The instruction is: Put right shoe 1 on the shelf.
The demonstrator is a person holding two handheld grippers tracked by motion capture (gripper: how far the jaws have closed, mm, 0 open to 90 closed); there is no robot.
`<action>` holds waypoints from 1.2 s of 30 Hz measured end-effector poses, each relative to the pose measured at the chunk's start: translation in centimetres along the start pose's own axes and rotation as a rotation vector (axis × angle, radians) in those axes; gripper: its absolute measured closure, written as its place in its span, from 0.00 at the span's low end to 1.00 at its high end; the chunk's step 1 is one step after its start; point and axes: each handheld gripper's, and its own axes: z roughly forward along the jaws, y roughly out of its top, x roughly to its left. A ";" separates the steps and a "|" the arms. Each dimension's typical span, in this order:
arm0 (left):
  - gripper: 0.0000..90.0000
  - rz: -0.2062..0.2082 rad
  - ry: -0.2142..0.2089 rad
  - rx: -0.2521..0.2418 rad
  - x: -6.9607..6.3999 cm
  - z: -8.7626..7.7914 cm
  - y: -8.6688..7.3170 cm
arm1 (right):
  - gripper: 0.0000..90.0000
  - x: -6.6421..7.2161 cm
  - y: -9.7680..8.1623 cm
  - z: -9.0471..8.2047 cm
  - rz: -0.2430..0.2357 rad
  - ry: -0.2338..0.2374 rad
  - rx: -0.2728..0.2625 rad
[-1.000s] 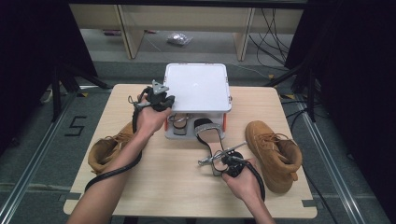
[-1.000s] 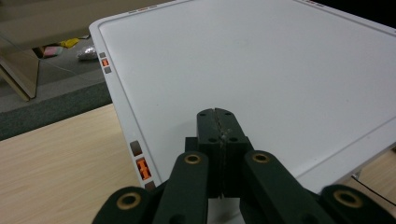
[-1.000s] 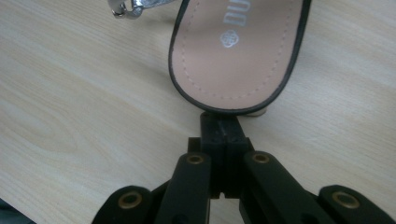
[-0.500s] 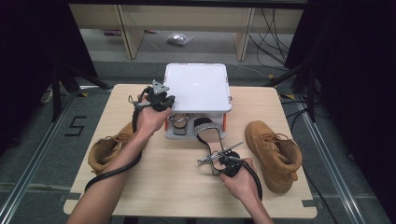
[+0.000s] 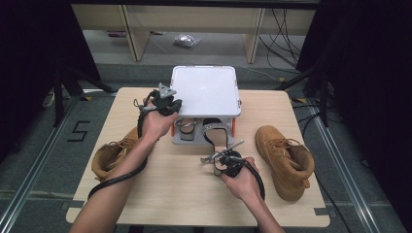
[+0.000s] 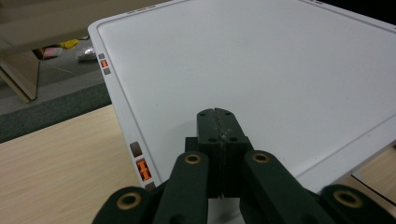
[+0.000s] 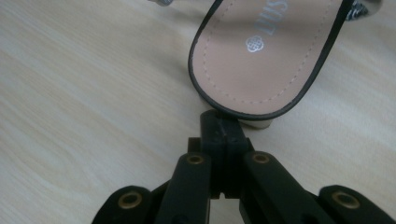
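Observation:
A black high-heeled sandal (image 5: 214, 132) with a tan insole (image 7: 266, 51) lies partly under a small white-topped rack (image 5: 206, 90) at the table's middle. My right gripper (image 5: 217, 154) is shut just behind it. In the right gripper view its closed tips (image 7: 219, 120) meet the rim of the sandal's heel end, with nothing between them. A second sandal (image 5: 187, 127) sits under the rack on the left. My left gripper (image 5: 176, 103) is shut and empty, its tips (image 6: 218, 117) over the left edge of the rack's white top (image 6: 261, 70).
A tan boot (image 5: 114, 153) lies at the table's left, partly behind my left forearm. Its mate (image 5: 286, 155) stands at the right. The wooden table (image 5: 160, 194) ends near my elbows. Shelving legs and cables stand on the floor beyond.
My right hand has crept slightly toward the rack, staying behind the sandal's heel. The left hand and gripper have kept still.

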 end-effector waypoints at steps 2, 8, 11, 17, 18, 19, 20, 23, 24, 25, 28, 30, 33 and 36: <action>1.00 -0.001 -0.001 0.000 0.0 0.0 0.0 | 1.00 0.2 0.4 -0.2 0.003 -0.001 -0.005; 0.99 -0.006 -0.002 -0.002 0.0 0.0 0.0 | 1.00 0.2 1.6 0.0 -0.006 -0.007 -0.035; 1.00 -0.003 -0.002 -0.001 0.0 0.0 0.0 | 1.00 0.3 2.2 0.0 0.004 -0.018 -0.050; 1.00 -0.003 -0.003 0.000 0.0 0.0 0.0 | 1.00 -0.3 3.5 0.2 -0.009 -0.032 -0.095; 1.00 -0.004 -0.003 -0.002 0.0 0.0 0.0 | 1.00 -0.2 3.7 0.1 -0.004 -0.029 -0.099; 1.00 -0.002 -0.003 -0.002 0.0 0.0 0.0 | 1.00 -0.3 3.8 0.2 -0.008 -0.037 -0.107; 1.00 -0.004 -0.003 -0.001 0.0 0.0 0.0 | 1.00 -0.3 4.0 0.2 -0.006 -0.030 -0.112; 1.00 0.000 -0.004 -0.001 0.0 0.0 0.0 | 1.00 -0.4 4.3 0.2 -0.007 -0.027 -0.111; 1.00 0.000 -0.003 -0.001 0.0 0.0 0.0 | 1.00 -0.4 4.4 0.3 -0.001 -0.035 -0.106; 1.00 -0.001 -0.003 -0.001 0.0 0.0 0.0 | 1.00 -0.4 4.4 0.2 -0.003 -0.034 -0.109; 0.99 0.000 -0.003 -0.002 0.0 0.0 0.0 | 1.00 -0.5 4.4 0.0 -0.010 -0.027 -0.129; 0.99 0.001 -0.003 -0.003 0.0 0.1 0.0 | 1.00 -0.5 4.5 -0.1 -0.012 -0.026 -0.132; 1.00 0.003 -0.003 -0.003 0.0 0.1 0.0 | 1.00 -0.5 4.6 -0.2 -0.008 -0.024 -0.138; 1.00 0.003 -0.003 -0.003 0.0 0.1 0.0 | 1.00 -0.4 4.6 -0.2 0.005 -0.016 -0.148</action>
